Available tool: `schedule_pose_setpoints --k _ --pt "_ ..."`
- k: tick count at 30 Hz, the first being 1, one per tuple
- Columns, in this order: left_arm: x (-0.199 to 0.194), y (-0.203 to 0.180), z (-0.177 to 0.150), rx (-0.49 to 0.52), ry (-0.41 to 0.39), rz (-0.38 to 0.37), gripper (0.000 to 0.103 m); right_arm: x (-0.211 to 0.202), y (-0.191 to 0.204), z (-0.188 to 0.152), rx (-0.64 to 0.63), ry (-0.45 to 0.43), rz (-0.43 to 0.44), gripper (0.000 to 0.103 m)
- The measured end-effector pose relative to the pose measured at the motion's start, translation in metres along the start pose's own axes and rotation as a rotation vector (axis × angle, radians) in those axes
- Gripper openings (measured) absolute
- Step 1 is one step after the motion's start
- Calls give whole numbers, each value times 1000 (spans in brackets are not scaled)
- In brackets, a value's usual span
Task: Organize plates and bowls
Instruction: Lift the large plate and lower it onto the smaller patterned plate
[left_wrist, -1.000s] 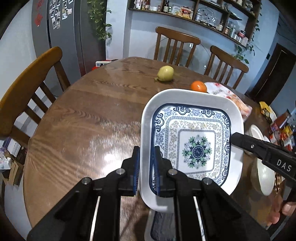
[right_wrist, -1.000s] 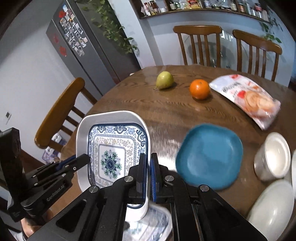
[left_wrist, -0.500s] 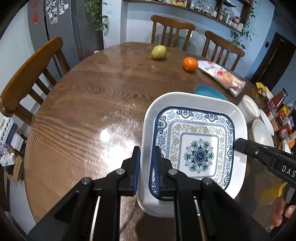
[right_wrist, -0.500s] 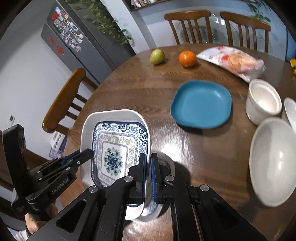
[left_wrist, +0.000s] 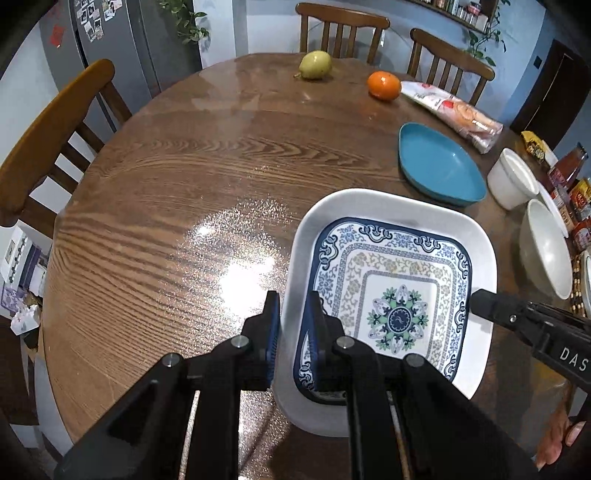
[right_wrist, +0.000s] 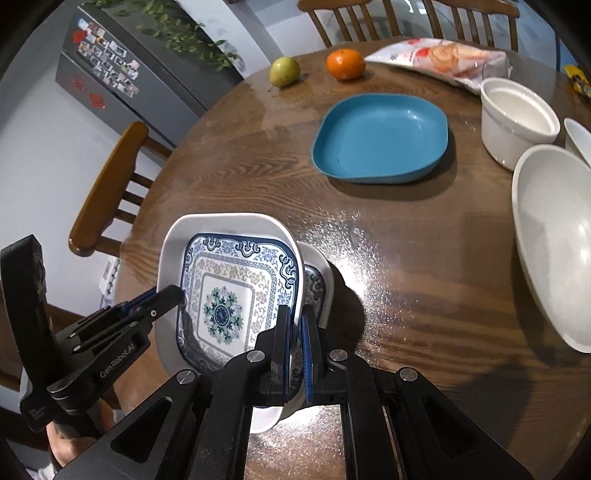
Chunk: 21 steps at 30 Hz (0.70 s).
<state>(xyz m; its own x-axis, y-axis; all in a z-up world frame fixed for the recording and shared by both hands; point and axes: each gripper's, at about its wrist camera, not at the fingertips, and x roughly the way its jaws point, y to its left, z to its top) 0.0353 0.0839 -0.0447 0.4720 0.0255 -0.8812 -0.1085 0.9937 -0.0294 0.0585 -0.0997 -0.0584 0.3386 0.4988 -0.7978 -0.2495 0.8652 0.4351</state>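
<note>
Wide brown tabletop (left_wrist: 155, 192). Above it, patterned plate (left_wrist: 395, 295), over second similar plate (right_wrist: 317, 284) near tabletop's front edge. Left gripper (left_wrist: 291, 332), marked "GenRobot.AI", fingers pinching plate's left rim. Right gripper (right_wrist: 294, 350), marked "DAS", fingers pinching right rim.

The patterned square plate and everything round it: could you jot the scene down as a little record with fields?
held item: white square plate with blue floral pattern
left gripper: fingers clamped on plate's left rim
right gripper: fingers clamped on its right rim
underneath: second patterned plate, partly hidden
elsewhere: blue square plate, white round bowl, white ramekin
fruit: green pear, orange
surface: round wooden table
</note>
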Motion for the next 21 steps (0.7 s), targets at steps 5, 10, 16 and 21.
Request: schedule_pose_setpoints --k 5,10,16,21 --pt "7 1 1 10 17 8 11 10 -4 -1 17 21 -5 7" --pt "10 -1 0 14 32 12 12 14 -5 -2 19 30 -17 7" --pt "14 -1 -1 14 52 13 12 17 -2 -4 4 41 -50 7" --pt "16 1 -2 9 63 4 16 18 3 -3 -5 37 -75 7"
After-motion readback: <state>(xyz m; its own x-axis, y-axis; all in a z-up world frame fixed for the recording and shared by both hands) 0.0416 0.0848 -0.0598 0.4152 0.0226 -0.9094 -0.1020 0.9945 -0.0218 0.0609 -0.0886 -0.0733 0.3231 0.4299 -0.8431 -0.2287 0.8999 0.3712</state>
